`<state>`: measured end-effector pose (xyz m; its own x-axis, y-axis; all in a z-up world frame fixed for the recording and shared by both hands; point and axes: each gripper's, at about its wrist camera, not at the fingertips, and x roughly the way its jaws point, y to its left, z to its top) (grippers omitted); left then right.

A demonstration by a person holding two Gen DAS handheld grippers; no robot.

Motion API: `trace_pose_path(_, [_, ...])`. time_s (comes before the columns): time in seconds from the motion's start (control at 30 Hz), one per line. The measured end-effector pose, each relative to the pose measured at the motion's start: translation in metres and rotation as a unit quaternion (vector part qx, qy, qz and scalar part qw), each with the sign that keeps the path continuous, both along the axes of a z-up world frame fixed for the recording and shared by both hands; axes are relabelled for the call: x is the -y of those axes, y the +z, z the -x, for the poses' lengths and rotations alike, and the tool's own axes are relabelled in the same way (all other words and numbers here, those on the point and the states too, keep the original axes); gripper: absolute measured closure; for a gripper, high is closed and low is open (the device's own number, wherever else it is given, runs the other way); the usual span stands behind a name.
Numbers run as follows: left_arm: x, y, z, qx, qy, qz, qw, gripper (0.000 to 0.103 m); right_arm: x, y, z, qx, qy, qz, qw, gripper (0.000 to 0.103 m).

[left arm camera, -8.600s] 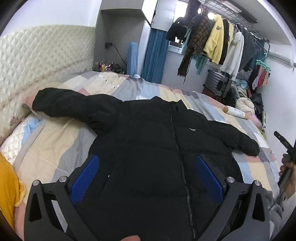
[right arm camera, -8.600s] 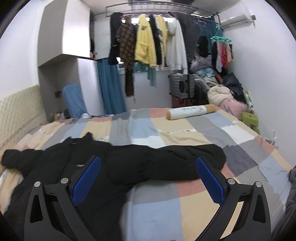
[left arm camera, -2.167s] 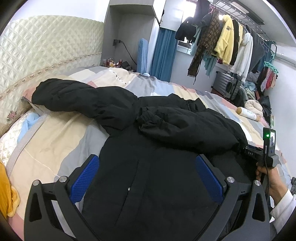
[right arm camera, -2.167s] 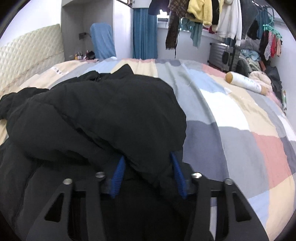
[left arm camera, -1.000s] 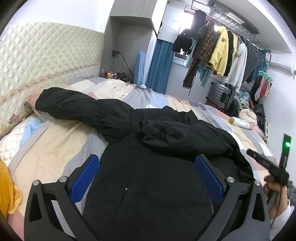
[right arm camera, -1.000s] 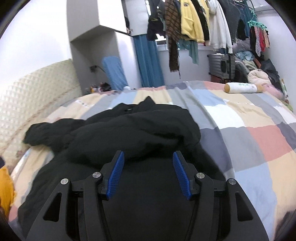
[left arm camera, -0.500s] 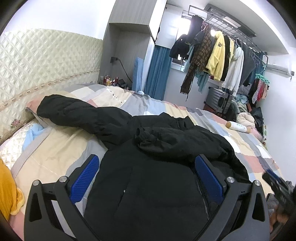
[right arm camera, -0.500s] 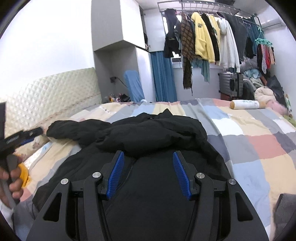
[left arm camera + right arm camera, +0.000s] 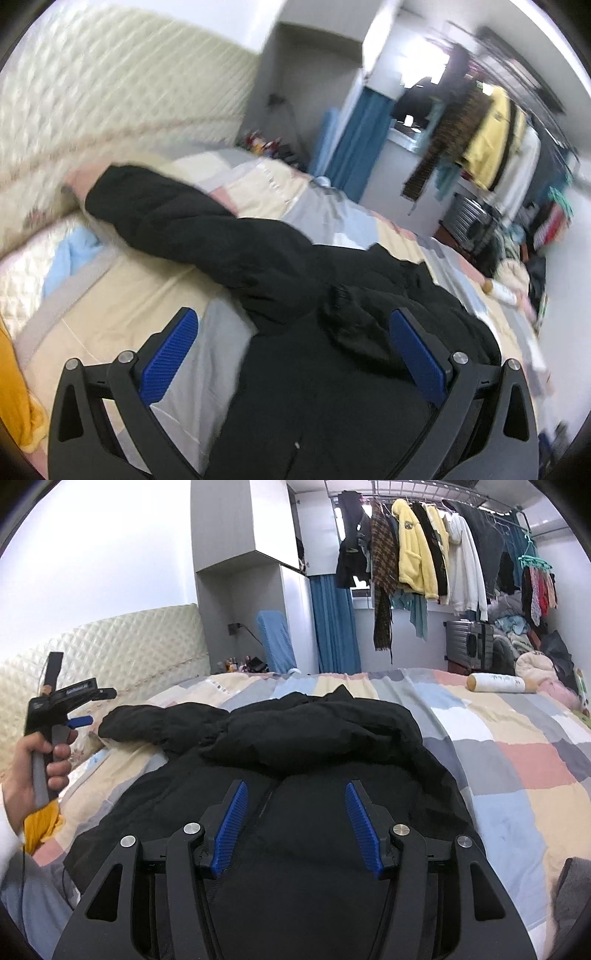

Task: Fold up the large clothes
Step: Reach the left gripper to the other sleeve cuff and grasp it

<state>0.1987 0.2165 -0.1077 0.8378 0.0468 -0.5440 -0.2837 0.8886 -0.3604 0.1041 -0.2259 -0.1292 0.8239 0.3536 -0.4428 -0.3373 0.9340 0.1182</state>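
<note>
Our left gripper (image 9: pixel 291 354) hangs with jaws spread wide, gripping nothing; our right gripper (image 9: pixel 295 827) is likewise parted and empty. Under both lies the black jacket (image 9: pixel 306 760) on the patchwork quilt (image 9: pixel 524 760), one sleeve folded across its chest beyond the jaws, the other sleeve (image 9: pixel 177 218) stretched toward the headboard (image 9: pixel 110 110).
</note>
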Motion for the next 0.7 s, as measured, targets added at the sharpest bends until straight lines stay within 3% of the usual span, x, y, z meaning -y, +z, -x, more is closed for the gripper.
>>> trace_pose_path(0.17, [-0.073,-0.013,-0.022,-0.011,0.047,0.057,0.9972,0.0,0.0,-0.006,-0.004,-0.012,-0.006,-0.002,1.0,0.046])
trace_pose_path(0.37, [-0.169,-0.031,-0.021,-0.027,0.097,0.075,0.9921,0.001,-0.004,-0.013,-0.01,-0.028,-0.007,-0.002,1.0,0.042])
trace_pose_path(0.57, [-0.254,-0.061,-0.008,0.005,0.139,0.153,0.9784,0.001,-0.013,-0.02,-0.026,-0.052,-0.012,-0.012,0.999,0.036])
trace_pose_path(0.7, [-0.282,-0.083,-0.025,0.014,0.156,0.189,0.9694,0.001,-0.018,-0.029,-0.037,-0.065,-0.026,-0.001,0.998,0.024])
